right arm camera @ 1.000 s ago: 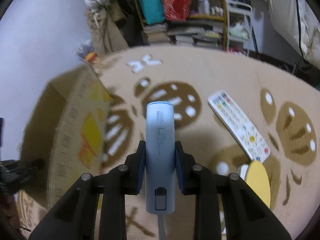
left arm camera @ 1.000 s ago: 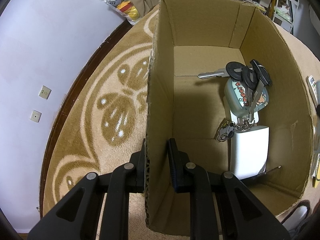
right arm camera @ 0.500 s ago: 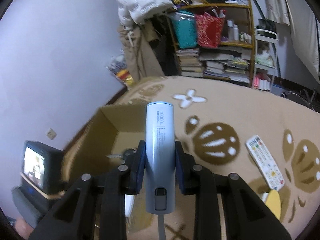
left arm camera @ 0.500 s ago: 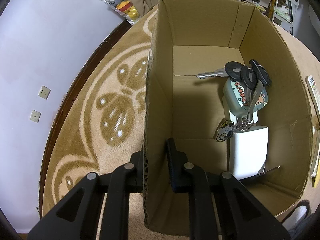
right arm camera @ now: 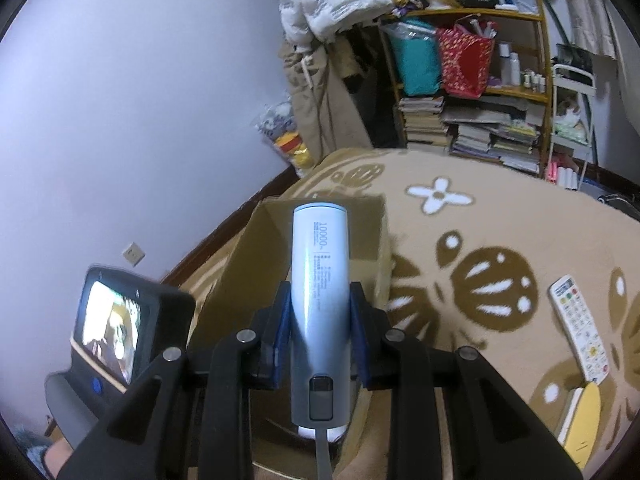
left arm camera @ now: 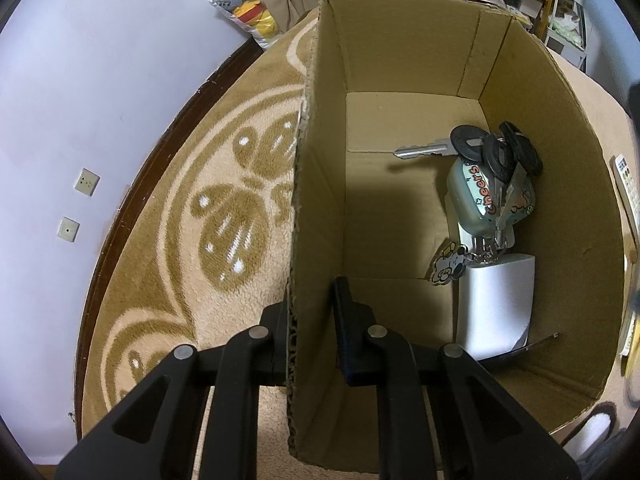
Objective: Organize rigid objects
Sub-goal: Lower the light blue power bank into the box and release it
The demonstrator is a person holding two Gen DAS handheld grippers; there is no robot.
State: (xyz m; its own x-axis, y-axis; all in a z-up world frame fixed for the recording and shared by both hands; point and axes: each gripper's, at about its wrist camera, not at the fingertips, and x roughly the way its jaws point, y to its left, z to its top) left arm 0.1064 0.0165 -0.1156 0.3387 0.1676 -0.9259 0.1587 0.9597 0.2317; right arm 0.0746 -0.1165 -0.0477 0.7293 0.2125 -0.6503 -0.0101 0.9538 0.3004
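An open cardboard box [left arm camera: 400, 60] stands on the patterned carpet. My left gripper [left arm camera: 310, 312] straddles its left wall, one finger outside and one inside, shut on that wall. Inside, at the right, lie a bunch of keys [left arm camera: 480, 152] with a cartoon charm [left arm camera: 446, 266], a green "Cheers" case [left arm camera: 480, 196] and a white block [left arm camera: 496, 304]. My right gripper [right arm camera: 318, 304] is shut on a light-blue cylindrical power bank [right arm camera: 318, 264], held in the air with its tip over the box [right arm camera: 244, 268].
A white remote [right arm camera: 578, 332] and a yellow-edged flat item [right arm camera: 584, 416] lie on the carpet to the right. A cluttered bookshelf [right arm camera: 472, 120] stands behind. A bag of plush toys [left arm camera: 244, 12] rests by the wall. The left gripper's screen unit [right arm camera: 116, 324] shows at left.
My right gripper has swung left and tilted up with the power bank, bringing the box in front of it. The left gripper has stayed on the box wall.
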